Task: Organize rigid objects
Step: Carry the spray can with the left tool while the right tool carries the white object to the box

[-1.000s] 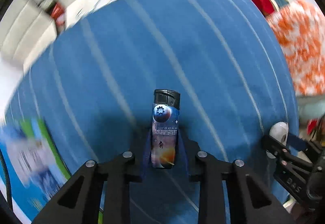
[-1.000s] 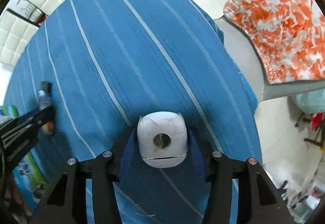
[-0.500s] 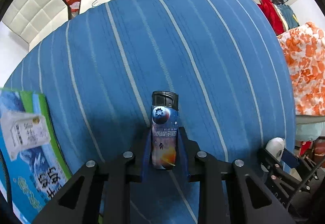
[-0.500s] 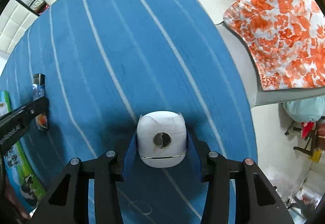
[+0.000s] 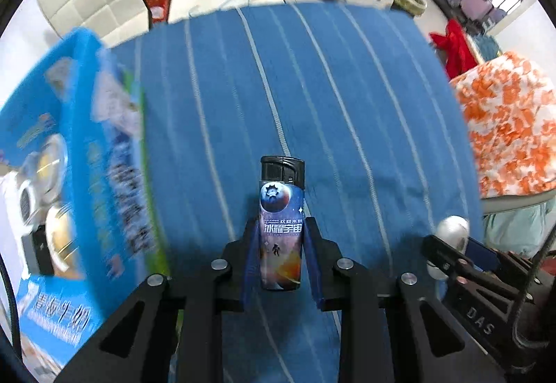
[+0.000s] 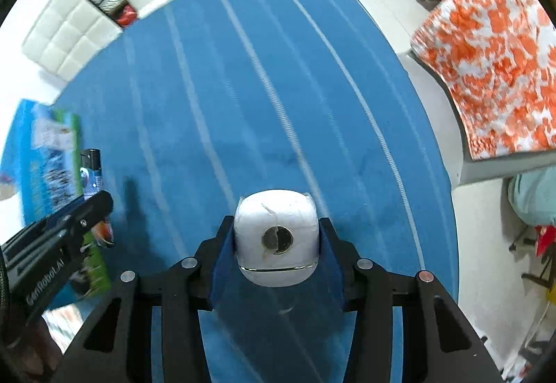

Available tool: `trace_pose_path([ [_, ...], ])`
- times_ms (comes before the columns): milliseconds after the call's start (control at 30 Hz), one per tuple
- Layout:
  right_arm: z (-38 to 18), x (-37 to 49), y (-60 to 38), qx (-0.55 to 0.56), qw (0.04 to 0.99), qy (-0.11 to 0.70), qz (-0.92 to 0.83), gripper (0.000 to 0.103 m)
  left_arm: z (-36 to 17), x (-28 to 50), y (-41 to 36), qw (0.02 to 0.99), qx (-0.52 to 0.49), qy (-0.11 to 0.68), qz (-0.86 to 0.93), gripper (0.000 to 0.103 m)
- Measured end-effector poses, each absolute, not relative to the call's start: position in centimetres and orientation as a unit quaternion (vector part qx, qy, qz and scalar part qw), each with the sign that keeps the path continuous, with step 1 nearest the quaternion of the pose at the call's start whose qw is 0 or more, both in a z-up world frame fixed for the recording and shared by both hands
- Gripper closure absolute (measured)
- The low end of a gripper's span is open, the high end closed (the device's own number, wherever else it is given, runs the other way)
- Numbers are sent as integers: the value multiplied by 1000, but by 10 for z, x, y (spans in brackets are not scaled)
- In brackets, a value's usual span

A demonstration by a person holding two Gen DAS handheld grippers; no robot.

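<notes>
The left tool [image 5: 282, 254] was clenched on a lighter [image 5: 282, 226], which stood upright between its 2 blue pads, black cap pointing away from the camera. The right tool [image 6: 276, 249] gripped a white rounded object [image 6: 276, 237] with a round metal disc on its near face; what it was could not be told. Both things were held above a counter covered by a blue striped cloth [image 6: 278, 87], neither seeming to touch it.

At the left edge of the counter stood a blue printed box [image 5: 69, 174], open at the top, with some items inside, too blurred to name. The lighter was near its side wall.

This looked like the carrying step: both things picked up, neither yet put down. If the box was the place for them, the next move would call for bringing the lighter over its rim, lowering it inside and only then opening the tool, with the white object to follow.
</notes>
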State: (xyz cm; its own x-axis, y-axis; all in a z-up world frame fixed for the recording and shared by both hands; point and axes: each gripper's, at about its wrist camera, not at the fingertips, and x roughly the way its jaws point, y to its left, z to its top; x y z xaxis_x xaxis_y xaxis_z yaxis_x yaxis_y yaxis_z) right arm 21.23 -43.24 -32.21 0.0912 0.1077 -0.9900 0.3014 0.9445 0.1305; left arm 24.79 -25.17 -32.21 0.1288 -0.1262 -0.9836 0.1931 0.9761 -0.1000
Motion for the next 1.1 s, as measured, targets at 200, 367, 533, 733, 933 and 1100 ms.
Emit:
trace_pose_path([
  [200,-251,202,-389,115,765,634,-26,54,-265,229,-203,783,5,615,-91,80],
  [367,-195,193,-337,89,794,601,-8,54,-226,215,-157,803,9,591,-78,80],
  [533,-155,186,-278,82,812,577,17,54,-195,202,-102,820,10,569,-60,80],
  [733,-136,182,-210,76,816,571,55,54,-166,194,-31,835,-7,549,-26,80],
  [933,-139,186,-146,69,808,578,88,54,-157,195,35,842,-22,540,4,80],
  [1100,-175,199,-110,84,785,605,100,54,-193,202,76,818,-74,571,1,80],
])
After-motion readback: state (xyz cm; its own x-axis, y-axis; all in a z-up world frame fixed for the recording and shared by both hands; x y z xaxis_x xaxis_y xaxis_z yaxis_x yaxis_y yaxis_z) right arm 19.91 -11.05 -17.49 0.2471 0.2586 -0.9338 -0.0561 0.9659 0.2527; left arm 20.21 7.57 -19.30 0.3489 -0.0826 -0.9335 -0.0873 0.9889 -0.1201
